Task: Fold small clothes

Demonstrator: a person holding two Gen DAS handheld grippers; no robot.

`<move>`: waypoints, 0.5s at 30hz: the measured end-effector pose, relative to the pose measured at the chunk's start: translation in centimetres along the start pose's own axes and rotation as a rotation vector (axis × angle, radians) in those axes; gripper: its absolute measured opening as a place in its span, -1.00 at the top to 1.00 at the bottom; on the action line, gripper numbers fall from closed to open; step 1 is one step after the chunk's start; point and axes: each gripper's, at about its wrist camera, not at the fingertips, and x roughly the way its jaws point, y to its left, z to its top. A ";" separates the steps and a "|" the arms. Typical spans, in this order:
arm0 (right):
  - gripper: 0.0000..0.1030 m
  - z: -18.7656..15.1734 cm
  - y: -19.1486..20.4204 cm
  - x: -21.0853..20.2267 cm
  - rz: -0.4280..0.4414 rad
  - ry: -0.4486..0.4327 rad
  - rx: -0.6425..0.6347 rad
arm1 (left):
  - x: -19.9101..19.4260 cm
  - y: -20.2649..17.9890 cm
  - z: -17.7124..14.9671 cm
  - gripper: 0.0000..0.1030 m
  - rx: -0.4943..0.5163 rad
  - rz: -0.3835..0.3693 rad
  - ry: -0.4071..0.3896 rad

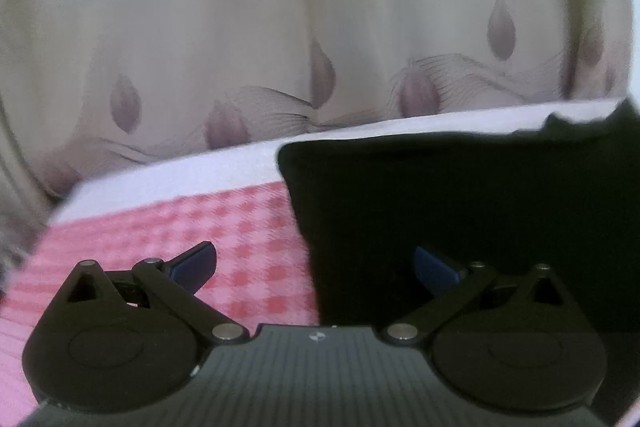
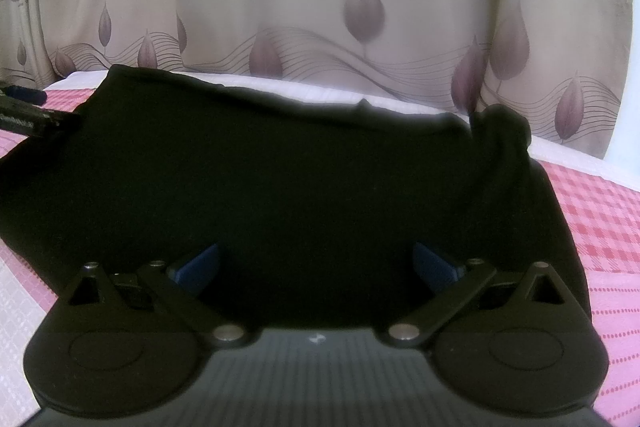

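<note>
A black garment (image 2: 280,167) lies spread on a pink checked bedspread (image 2: 592,211); one corner is bunched up at its far right (image 2: 500,131). In the left wrist view the garment (image 1: 460,207) fills the right half, its left edge running down the middle. My left gripper (image 1: 316,263) is open and straddles that edge: the left pad (image 1: 196,263) over the bedspread (image 1: 180,227), the right pad (image 1: 434,267) over the black cloth. My right gripper (image 2: 316,263) is open above the garment's near part, nothing between its pads. The left gripper's tip (image 2: 28,115) shows at the far left of the right wrist view.
A beige curtain (image 1: 280,27) printed with mauve leaves and wavy lines hangs just behind the bed. A white strip of sheet (image 2: 320,91) runs along the bed's far edge. The bedspread continues to both sides of the garment.
</note>
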 end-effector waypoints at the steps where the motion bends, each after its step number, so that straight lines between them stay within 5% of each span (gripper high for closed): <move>1: -1.00 0.0 0.0 0.0 0.000 0.000 0.000 | 0.1 0.6 0.1 -1.00 -0.034 -0.044 0.005; 4: -1.00 0.0 0.0 0.0 0.000 0.000 0.000 | 0.9 2.6 0.4 -0.91 -0.127 -0.167 0.034; 10: -1.00 0.0 0.0 -0.1 -0.001 -0.001 -0.001 | 3.7 4.8 0.3 -0.08 -0.235 -0.361 0.134; 15: -1.00 0.1 -0.1 -0.1 -0.003 -0.004 -0.003 | 4.9 5.4 0.4 -0.08 -0.285 -0.461 0.150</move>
